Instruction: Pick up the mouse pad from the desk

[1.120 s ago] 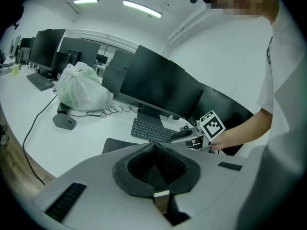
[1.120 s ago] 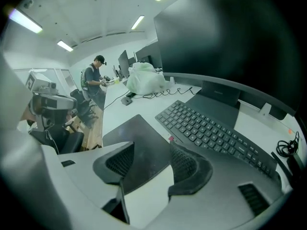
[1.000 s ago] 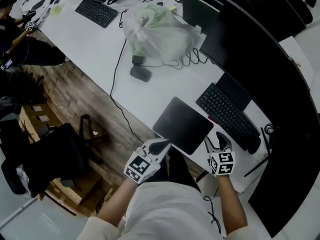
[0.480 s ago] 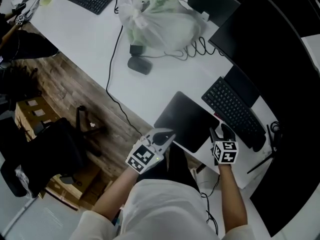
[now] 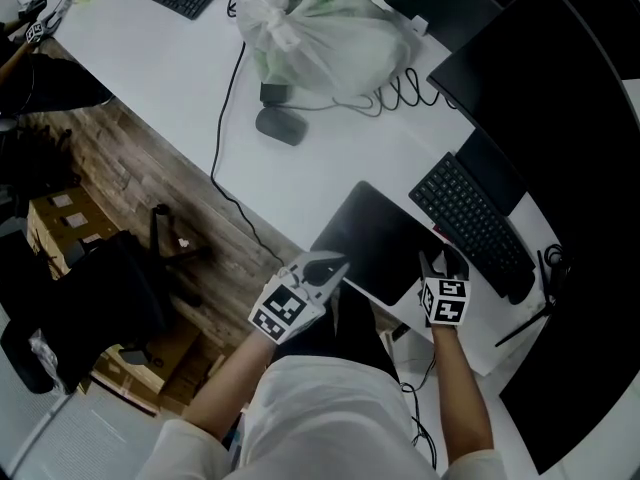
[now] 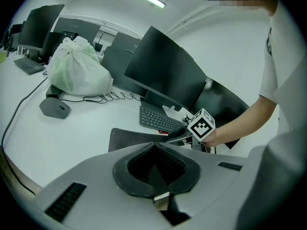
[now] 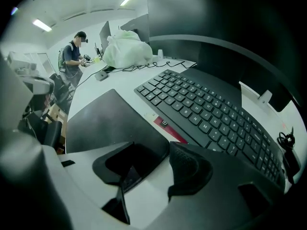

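The dark mouse pad (image 5: 375,240) lies flat on the white desk (image 5: 180,78), close to its near edge and just left of a black keyboard (image 5: 475,230). My left gripper (image 5: 325,268) hovers at the pad's near left edge; in the left gripper view (image 6: 154,146) its jaws are shut with nothing between them, and the pad (image 6: 129,138) lies just ahead. My right gripper (image 5: 443,265) is at the pad's right corner beside the keyboard. In the right gripper view (image 7: 164,158) it stands open, and the pad (image 7: 110,121) reaches its left jaw.
A large monitor (image 5: 560,118) stands behind the keyboard. A tied plastic bag (image 5: 320,38), a grey mouse (image 5: 280,125) and a black cable (image 5: 225,138) lie farther back. A red card (image 7: 169,128) sticks out under the keyboard. Cardboard boxes (image 5: 60,218) sit on the wooden floor at left.
My right gripper has moved forward to the pad's right corner. The left gripper has stayed at the pad's near edge. The head view has shifted slightly.
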Demonstrator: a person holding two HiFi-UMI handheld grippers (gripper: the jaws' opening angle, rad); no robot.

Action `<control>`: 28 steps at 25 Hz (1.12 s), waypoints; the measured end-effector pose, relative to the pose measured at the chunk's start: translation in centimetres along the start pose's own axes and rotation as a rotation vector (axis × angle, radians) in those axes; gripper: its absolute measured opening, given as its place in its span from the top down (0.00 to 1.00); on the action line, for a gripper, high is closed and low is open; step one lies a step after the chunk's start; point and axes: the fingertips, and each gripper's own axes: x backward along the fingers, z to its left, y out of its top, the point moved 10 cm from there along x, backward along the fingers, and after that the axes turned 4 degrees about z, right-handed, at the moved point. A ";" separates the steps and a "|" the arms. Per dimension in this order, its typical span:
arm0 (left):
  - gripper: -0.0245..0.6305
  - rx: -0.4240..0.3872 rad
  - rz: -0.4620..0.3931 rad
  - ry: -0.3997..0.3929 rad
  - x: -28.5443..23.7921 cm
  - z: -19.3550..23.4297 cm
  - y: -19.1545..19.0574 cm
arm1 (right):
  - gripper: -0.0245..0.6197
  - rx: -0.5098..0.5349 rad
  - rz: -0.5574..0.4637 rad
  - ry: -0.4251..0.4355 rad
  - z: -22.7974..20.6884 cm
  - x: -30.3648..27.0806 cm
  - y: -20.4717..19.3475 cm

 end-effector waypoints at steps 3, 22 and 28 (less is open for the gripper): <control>0.94 0.004 0.001 0.001 0.2 0.4 0.0 | 0.70 0.034 0.002 0.021 0.9 -0.1 0.1; 0.94 -0.021 -0.030 0.023 4.4 1.4 1.3 | 0.89 0.041 -0.051 0.118 4.0 4.5 2.1; 0.94 -0.051 -0.059 0.034 7.2 0.8 2.3 | 0.90 0.032 -0.131 0.171 6.2 8.2 3.7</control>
